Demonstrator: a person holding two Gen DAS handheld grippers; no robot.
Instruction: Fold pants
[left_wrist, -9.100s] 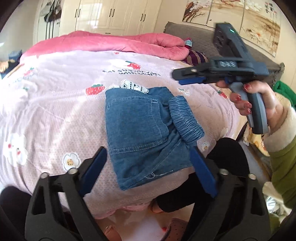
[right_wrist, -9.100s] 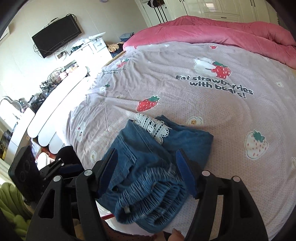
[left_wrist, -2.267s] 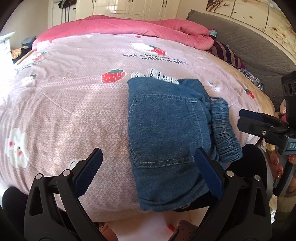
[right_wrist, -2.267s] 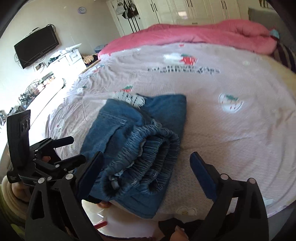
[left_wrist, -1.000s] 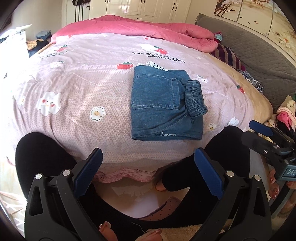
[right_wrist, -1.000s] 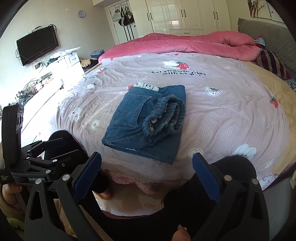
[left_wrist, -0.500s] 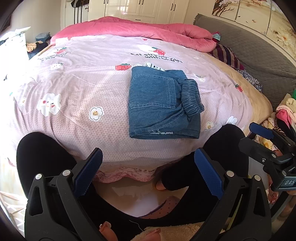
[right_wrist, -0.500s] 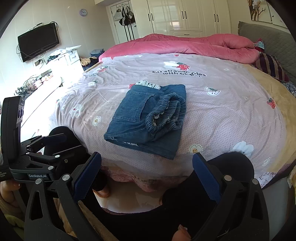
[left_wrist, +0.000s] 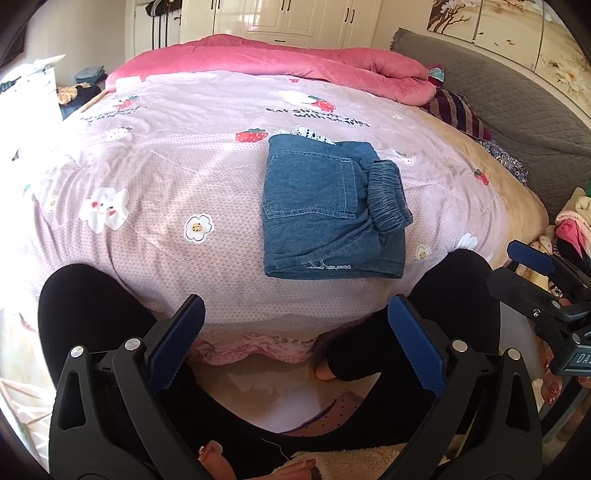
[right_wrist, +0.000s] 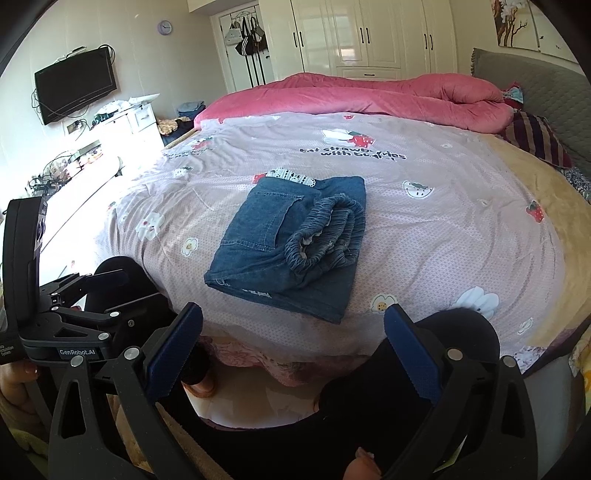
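The blue denim pants (left_wrist: 325, 206) lie folded into a compact rectangle near the bed's front edge, elastic waistband bunched on the right side; they also show in the right wrist view (right_wrist: 291, 243). A white lace trim (left_wrist: 314, 134) peeks out at their far edge. My left gripper (left_wrist: 295, 347) is open and empty, held back off the bed above the person's knees. My right gripper (right_wrist: 293, 350) is open and empty too, also off the bed. Each gripper shows at the edge of the other's view.
The bed has a pink strawberry-print cover (left_wrist: 166, 177) and a rolled pink duvet (left_wrist: 277, 59) at the far side. A grey headboard (left_wrist: 517, 110) is on the right. The person's black-clad knees (left_wrist: 85, 306) press against the bed's front edge. A dresser (right_wrist: 122, 125) and TV stand left.
Both grippers have pulled back from the folded pants and off the bed, staying open. The pants have not moved in the last second.
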